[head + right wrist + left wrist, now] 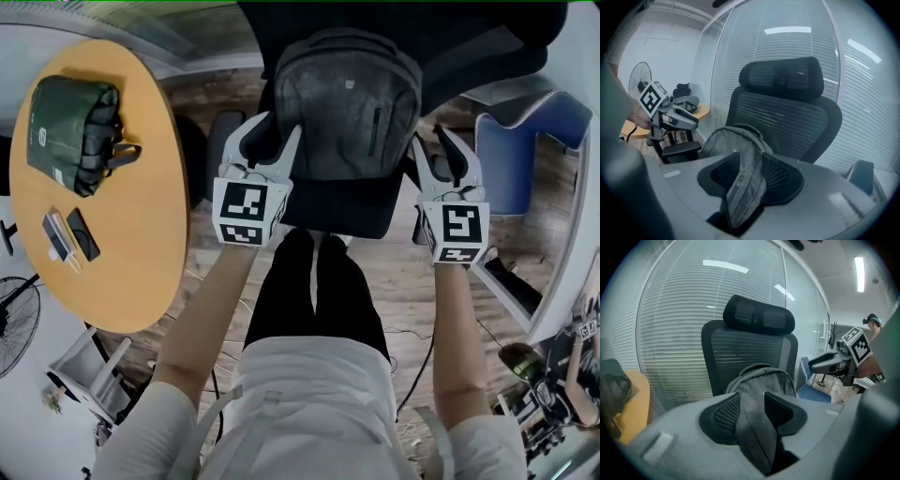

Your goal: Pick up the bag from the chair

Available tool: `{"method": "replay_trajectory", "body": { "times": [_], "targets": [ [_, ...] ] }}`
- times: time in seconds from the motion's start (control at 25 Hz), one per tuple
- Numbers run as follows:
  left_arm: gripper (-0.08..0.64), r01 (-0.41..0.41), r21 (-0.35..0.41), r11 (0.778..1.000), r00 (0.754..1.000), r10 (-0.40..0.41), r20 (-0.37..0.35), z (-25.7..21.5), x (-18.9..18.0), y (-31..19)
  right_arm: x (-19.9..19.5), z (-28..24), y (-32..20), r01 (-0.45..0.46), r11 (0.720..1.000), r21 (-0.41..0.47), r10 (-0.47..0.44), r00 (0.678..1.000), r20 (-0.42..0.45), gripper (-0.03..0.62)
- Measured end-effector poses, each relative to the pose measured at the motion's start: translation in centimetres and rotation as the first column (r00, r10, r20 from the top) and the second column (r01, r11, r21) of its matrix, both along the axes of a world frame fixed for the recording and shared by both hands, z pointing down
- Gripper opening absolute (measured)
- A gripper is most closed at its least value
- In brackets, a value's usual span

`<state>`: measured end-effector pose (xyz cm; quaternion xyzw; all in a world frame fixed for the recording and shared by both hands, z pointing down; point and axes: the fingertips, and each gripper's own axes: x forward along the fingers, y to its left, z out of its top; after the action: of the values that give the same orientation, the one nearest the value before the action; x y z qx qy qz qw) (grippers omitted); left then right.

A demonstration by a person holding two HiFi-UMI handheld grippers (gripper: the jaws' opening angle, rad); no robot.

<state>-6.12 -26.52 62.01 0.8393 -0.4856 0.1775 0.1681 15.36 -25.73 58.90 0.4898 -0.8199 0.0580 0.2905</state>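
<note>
The bag (347, 103) stands upright on the chair (361, 214), and the left gripper (270, 129) and right gripper (431, 141) are equally near at its left and right edges, both spread around the fabric without pinching it.

Round wooden table (141, 234) on the left. On it: dark green tote (75, 131) near the far edge, black phone (82, 234) just beside a white-and-blue gadget (58, 236). Fan (14, 323) on the floor below the table. Blue seat (520, 159) far right. Slatted blinds (670, 324) behind glass.
</note>
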Motion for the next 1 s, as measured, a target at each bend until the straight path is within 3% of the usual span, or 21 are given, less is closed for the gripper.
{"method": "replay_trajectory", "body": {
  "times": [1.0],
  "targets": [
    [0.259,0.057,-0.125,0.991,0.998,-0.053,0.033,9.2,-0.6,-4.0,2.2,9.1,-4.3,-0.031,0.995,-0.095,0.028,0.999,-0.027,0.204]
  ]
}}
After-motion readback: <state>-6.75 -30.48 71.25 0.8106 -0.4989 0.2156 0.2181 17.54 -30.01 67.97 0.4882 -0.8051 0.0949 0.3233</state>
